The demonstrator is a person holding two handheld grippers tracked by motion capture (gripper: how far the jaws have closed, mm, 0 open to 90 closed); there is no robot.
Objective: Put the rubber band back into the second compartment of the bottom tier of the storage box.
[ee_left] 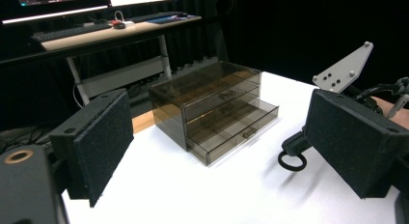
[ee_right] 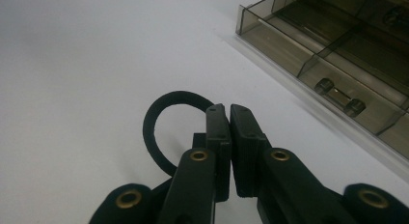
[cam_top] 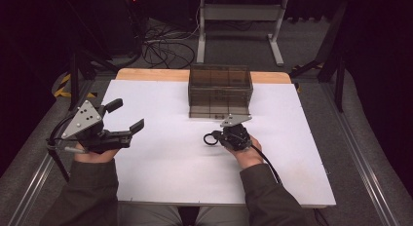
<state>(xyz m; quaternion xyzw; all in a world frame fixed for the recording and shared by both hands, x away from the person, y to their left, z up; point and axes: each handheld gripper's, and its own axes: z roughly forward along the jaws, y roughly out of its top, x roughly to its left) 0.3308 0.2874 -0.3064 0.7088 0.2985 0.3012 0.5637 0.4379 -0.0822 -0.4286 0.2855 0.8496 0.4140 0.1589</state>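
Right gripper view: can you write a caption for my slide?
Right gripper fingers pinch a black ring beside the smoky drawer box.

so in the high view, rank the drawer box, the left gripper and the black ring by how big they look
1. drawer box, largest.
2. left gripper, smaller than the box, though it sits nearer the camera, so its true size is unsure.
3. black ring, clearly smallest, pinched in the right gripper.

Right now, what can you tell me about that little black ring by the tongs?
The black ring is a thin, matte loop, rubbery-looking, with a small tab at one side. The right tongs are shut on that tab, holding the loop low over the white table, just in front of the smoky clear drawer box, whose bottom drawer is pulled out.
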